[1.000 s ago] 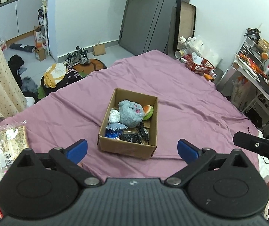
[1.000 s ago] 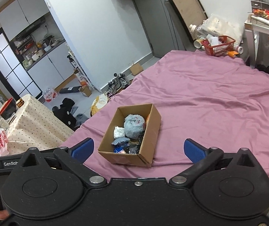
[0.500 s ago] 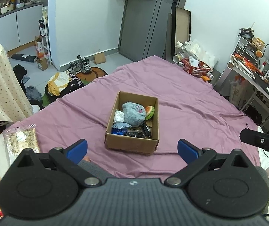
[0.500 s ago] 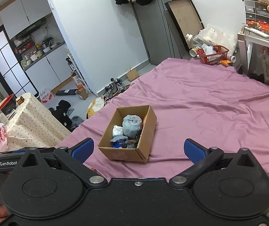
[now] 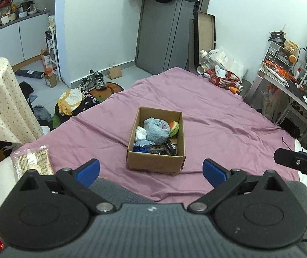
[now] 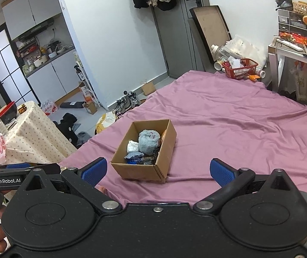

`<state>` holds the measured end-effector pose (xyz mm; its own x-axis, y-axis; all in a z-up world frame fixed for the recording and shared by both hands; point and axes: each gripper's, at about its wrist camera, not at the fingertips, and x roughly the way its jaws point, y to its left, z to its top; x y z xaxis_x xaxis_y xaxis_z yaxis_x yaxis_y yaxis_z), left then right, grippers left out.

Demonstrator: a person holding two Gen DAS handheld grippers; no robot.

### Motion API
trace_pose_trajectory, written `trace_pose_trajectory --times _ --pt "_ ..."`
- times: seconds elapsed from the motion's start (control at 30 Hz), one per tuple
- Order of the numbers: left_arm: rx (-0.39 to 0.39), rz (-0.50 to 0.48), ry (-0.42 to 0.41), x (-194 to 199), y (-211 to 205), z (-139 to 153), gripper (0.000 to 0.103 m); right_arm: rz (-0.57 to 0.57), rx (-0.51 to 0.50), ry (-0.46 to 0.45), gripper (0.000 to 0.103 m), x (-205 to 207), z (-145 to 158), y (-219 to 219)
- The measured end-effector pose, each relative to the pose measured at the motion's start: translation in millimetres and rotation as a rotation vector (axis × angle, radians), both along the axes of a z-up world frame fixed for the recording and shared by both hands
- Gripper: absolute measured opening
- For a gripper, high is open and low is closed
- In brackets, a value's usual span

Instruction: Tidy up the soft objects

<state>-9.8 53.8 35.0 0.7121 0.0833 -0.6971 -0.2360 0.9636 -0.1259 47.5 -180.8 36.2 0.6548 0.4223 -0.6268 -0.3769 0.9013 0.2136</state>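
A cardboard box [image 5: 156, 142] sits on the purple bedsheet [image 5: 217, 124], near the bed's front edge. Inside lie a grey-blue plush toy [image 5: 156, 130], a white soft item [image 5: 140, 133] to its left, a green-and-orange toy [image 5: 174, 126] to its right, and dark items toward the near wall. The left hand-held gripper [image 5: 151, 171] is spread wide and empty, back from the box. The right hand-held gripper [image 6: 158, 171] is likewise wide and empty, the box [image 6: 144, 150] ahead of it.
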Motion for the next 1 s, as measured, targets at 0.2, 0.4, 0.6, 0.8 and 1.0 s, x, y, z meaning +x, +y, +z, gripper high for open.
trace_pose_trajectory --times 0.2,0.4,0.6,0.8,1.0 --pt "0.012 -0.003 0.003 -1.9 -1.9 0.6 0.101 -0.013 -0.005 -0.011 0.103 -1.7 0.2 -0.2" --pt "0.022 -0.005 0.001 -3.8 -2.6 0.7 0.101 -0.013 -0.015 -0.025 0.103 -4.3 -1.5 -0.1" --pt "0.017 -0.002 0.006 -3.4 -2.8 -1.5 0.101 0.003 -0.022 -0.023 0.103 -5.7 -5.3 2.5" --pt "0.016 -0.008 0.011 -1.9 -1.1 -5.2 0.101 0.002 -0.027 -0.018 0.103 -3.8 -8.7 4.9" --pt "0.017 -0.009 0.013 -0.6 -0.2 -8.1 0.101 0.013 -0.014 -0.024 0.103 -4.1 -12.4 3.5"
